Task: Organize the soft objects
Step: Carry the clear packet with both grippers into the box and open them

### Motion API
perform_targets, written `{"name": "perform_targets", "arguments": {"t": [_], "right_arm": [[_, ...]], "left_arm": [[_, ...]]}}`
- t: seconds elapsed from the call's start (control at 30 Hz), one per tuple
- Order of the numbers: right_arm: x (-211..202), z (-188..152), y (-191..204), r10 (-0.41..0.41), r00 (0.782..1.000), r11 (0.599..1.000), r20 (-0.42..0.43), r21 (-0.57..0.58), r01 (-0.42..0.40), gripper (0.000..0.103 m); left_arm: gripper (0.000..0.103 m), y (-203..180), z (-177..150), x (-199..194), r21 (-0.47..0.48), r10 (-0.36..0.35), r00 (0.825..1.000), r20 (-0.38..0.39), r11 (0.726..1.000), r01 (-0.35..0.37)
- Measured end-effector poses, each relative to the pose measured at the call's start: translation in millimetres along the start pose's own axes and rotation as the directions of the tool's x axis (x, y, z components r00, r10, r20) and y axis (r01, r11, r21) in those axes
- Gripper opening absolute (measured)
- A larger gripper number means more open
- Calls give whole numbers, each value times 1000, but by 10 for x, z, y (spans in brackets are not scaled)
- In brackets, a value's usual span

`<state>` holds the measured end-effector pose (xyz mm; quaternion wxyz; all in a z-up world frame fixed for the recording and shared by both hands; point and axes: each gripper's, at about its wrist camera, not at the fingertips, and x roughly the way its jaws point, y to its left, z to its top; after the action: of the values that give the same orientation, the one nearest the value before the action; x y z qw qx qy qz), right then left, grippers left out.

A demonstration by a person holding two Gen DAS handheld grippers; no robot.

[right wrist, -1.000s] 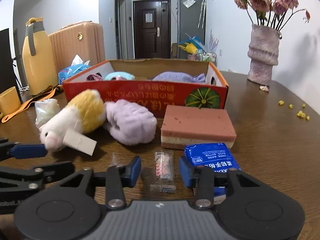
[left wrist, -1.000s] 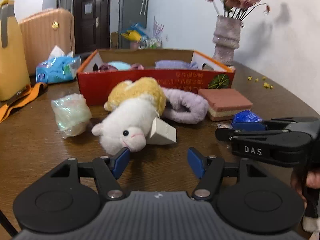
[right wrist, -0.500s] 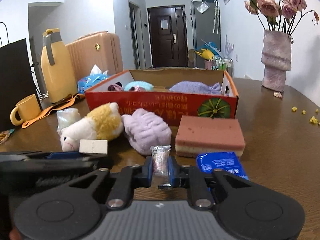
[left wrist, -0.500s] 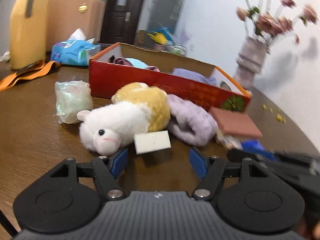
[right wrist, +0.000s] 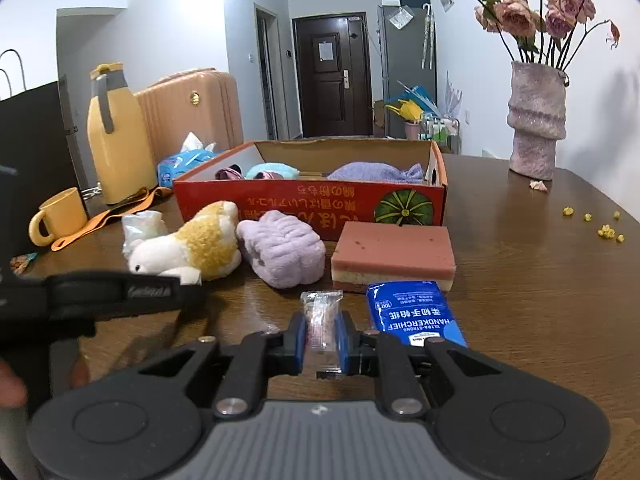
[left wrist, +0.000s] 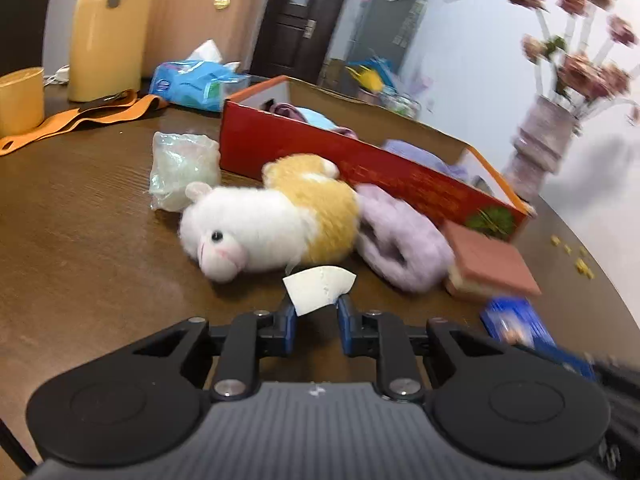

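A white and yellow plush toy (left wrist: 272, 224) lies on the brown table (left wrist: 80, 248) in front of the red cardboard box (left wrist: 360, 160). My left gripper (left wrist: 316, 312) is shut on the plush toy's white tag (left wrist: 318, 288). My right gripper (right wrist: 322, 338) is shut on a small clear packet (right wrist: 320, 320) and holds it above the table. The plush toy also shows in the right wrist view (right wrist: 188, 248), as does the box (right wrist: 312, 204). A purple fuzzy roll (right wrist: 282, 252), a pink sponge (right wrist: 394, 254) and a blue handkerchief pack (right wrist: 414, 316) lie in front of the box.
The box holds purple, teal and pink soft items (right wrist: 376, 172). A crumpled clear bag (left wrist: 180, 168), orange strap (left wrist: 80, 120), yellow mug (right wrist: 60, 216), yellow jug (right wrist: 118, 140) and tissue pack (left wrist: 196, 84) stand to the left. A vase with flowers (right wrist: 536, 120) stands at the right.
My left gripper closed on the plush toy's tag and swung left. My right gripper closed on the clear packet and lifted it off the table.
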<state>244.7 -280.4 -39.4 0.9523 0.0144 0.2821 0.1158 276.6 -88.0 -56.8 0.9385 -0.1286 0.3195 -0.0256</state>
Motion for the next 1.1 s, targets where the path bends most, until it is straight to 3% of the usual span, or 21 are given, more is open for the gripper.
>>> {"name": "perform_targets", "arguments": {"t": [0.17,0.3,0.43,0.53,0.6,0.7,0.77,0.9,1.0,1.1], "right_arm": [[-214,-115,28,24,1000,1000,16,3,-24,16],[-342,-207,58,37,999,999,23,20,-37,16],[-440,-184,51,35,998,999,54,36,-37,16],[-461,25,-38,61,993,996,103,55,-67,16],[-369,301,-129,94,987,993,132,65,-103,16],[-47,752,-253,112,984,990,136,66,-122,16],[258,1034,-323,115,987,989,111,84,-124,16],[1041,1543,-412,155,988,977,17,146,-156,16],[1603,1844,-386,166,985,970,-51,188,-154,16],[2190,2085,-300,145,982,975,-124,189,-121,16]], "left_arm": [[21,-90,-241,-503,151,-70,997,31,986,65],[21,-160,-295,-741,194,-90,992,84,978,72],[21,-122,-95,-787,196,-109,987,121,977,84],[22,-119,302,-749,249,-148,970,194,964,98],[23,-103,624,-613,261,-183,960,210,957,126],[23,-82,1153,-190,261,-164,975,149,958,121],[23,-38,1475,160,236,-121,988,96,967,95],[23,14,1996,871,250,-106,994,-2,963,103],[24,70,2164,1331,267,-33,997,-74,962,52],[33,133,2152,1627,293,2,989,-147,955,41]]}}
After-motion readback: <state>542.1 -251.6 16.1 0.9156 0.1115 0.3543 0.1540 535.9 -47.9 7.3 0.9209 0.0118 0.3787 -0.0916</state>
